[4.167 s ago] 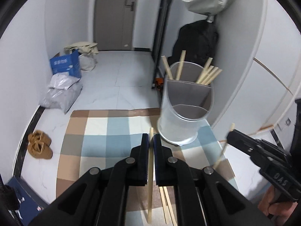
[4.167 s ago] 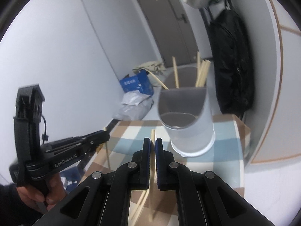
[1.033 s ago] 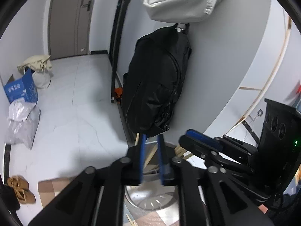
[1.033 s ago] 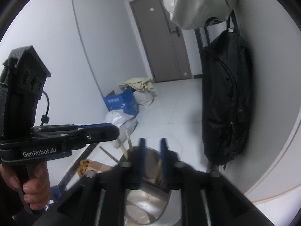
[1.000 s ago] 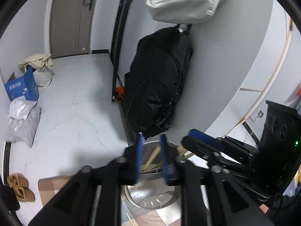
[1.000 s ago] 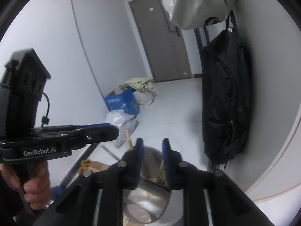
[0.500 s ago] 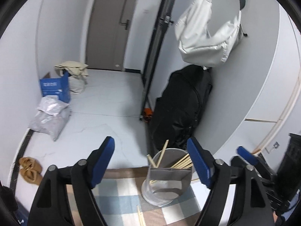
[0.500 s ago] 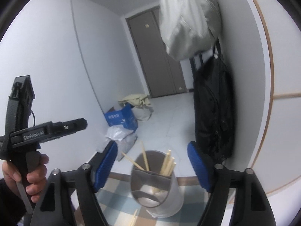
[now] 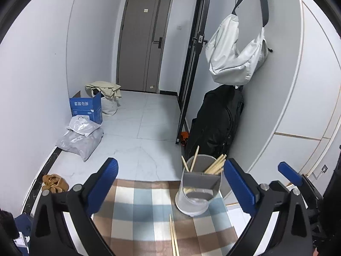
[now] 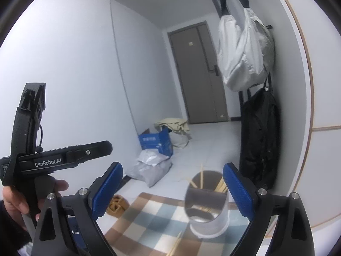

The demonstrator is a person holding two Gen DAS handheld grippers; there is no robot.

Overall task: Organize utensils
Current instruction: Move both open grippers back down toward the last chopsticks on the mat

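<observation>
Two grippers, left gripper (image 9: 170, 181) and right gripper (image 10: 172, 188), have just spread wide and hold nothing, above the divided holder (image 9: 199, 188) on the checked counter (image 9: 138, 211), chopsticks standing inside. Next, judging by the loose chopsticks (image 9: 173, 237) near the holder, comes another pickup, calling for a descent and a thin pinch.

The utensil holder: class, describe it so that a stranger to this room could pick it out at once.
Find the checked cloth at the near end of the hallway. At its far right corner, in front of the black bag, stands the utensil holder. It is the only upright cylinder there, grey with a clear base, and chopsticks stick out of its top.
</observation>
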